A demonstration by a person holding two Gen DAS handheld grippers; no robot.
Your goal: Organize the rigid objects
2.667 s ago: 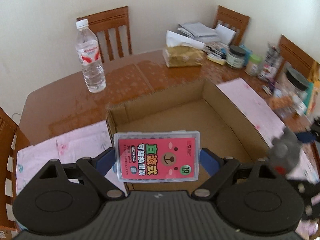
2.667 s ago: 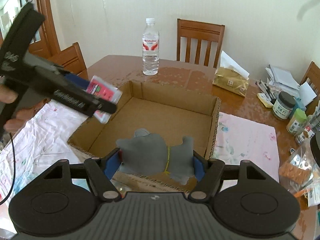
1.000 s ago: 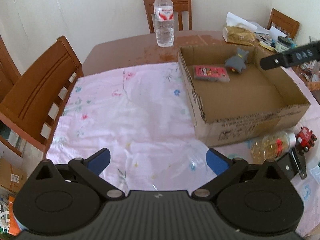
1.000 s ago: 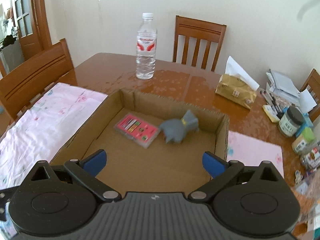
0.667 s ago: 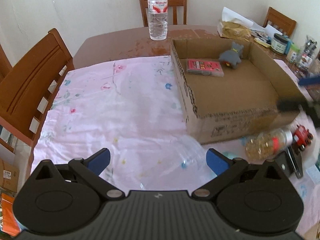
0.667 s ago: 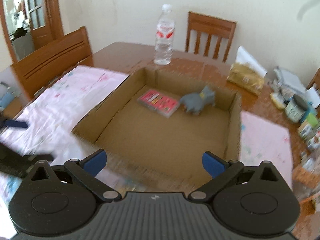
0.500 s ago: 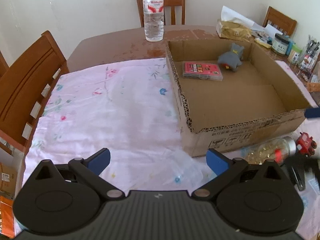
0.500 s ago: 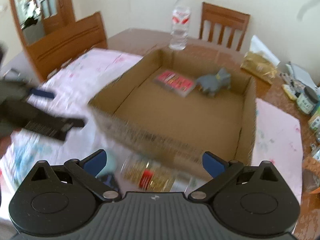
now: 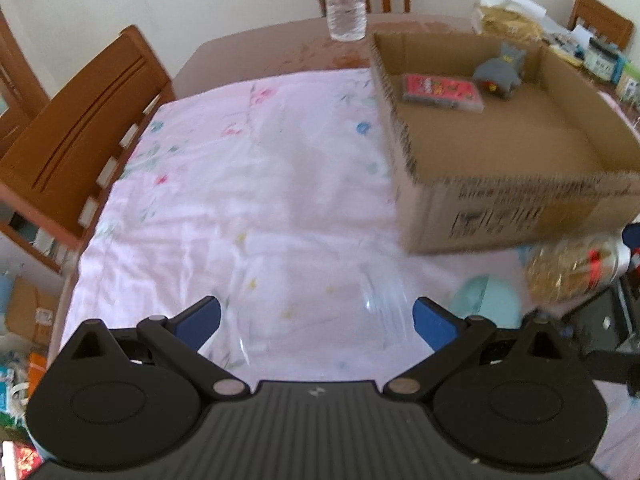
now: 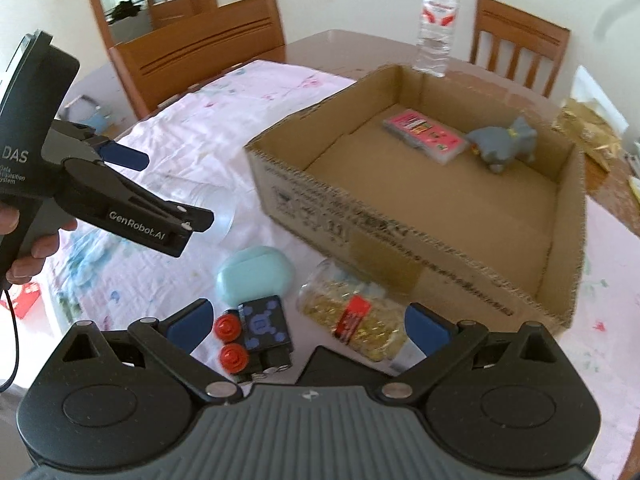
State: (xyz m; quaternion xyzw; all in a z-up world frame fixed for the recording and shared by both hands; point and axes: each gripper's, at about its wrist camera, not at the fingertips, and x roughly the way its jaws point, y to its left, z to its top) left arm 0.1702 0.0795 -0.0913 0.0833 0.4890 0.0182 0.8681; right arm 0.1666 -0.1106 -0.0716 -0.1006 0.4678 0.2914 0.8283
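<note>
The cardboard box [image 10: 400, 236] holds a pink flat case [image 10: 424, 136] and a grey toy animal [image 10: 502, 144]; both also show in the left wrist view, case [image 9: 442, 90] and toy [image 9: 500, 72]. In front of the box lie a clear jar of golden bits [image 10: 356, 316], a black toy train with red wheels [image 10: 256, 332], a pale teal case [image 10: 254, 274] and a clear plastic cup [image 10: 208, 208]. My right gripper [image 10: 306, 320] is open and empty above the train and jar. My left gripper [image 9: 316, 318] is open and empty over the pink cloth, near the cup [image 9: 384, 300].
A water bottle [image 10: 434, 20] stands on the brown table behind the box. Wooden chairs [image 9: 80, 140] ring the table. A tissue pack [image 9: 508, 20] and jars sit at the far right. The pink floral cloth [image 9: 240, 184] covers the near table.
Both grippers let go of the pink case and grey toy into the box, then pulled back. My right gripper dropped low over the train and jar; my left gripper swung over the cloth.
</note>
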